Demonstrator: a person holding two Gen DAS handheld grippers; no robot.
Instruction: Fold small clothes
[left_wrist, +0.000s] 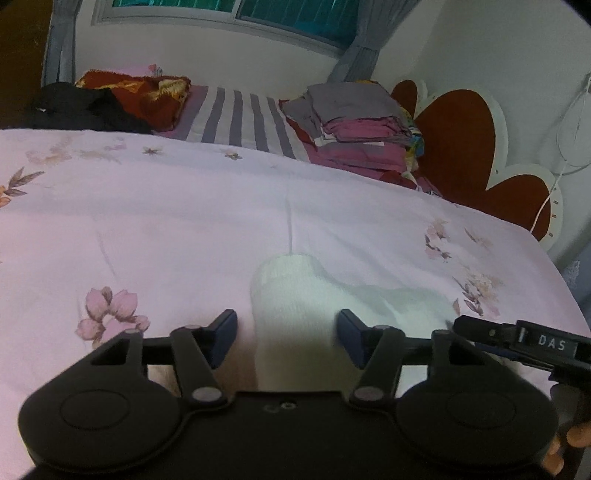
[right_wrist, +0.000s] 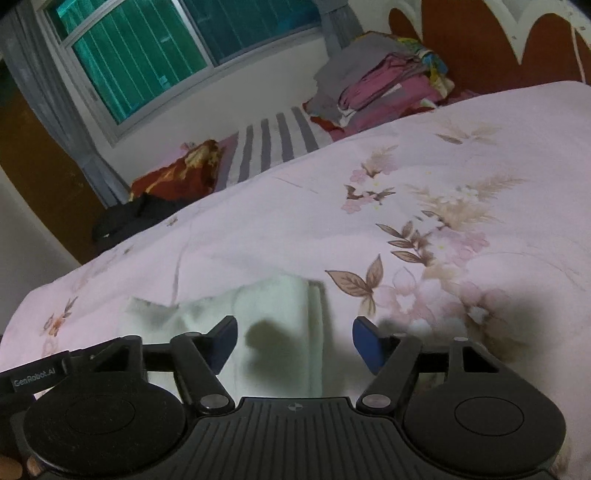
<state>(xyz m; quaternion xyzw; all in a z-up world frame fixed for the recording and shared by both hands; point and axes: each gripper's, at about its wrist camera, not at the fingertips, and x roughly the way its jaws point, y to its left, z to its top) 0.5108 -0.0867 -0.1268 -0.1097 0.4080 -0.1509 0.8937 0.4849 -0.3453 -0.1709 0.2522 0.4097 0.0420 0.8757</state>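
while both claws hang over the bed (left_wrist: 184, 206), the white sock (left_wrist: 295, 295) lies flat on the floral cover near the front edge, part of it seemingly doubled over. the left claw (left_wrist: 288, 336) stands wide, its blue pads either side of the sock without pressing it; the right claw (right_wrist: 295, 343) is wide too, holding nothing, with the cloth's straight edge below it. to my eye the fold looks laid but not tidied. to do it well, i'd pinch only the top layer at one end, carry it low across, match the edges, then let go once it sits flat. a pile of folded clothes (left_wrist: 354, 125) waits near the headboard.
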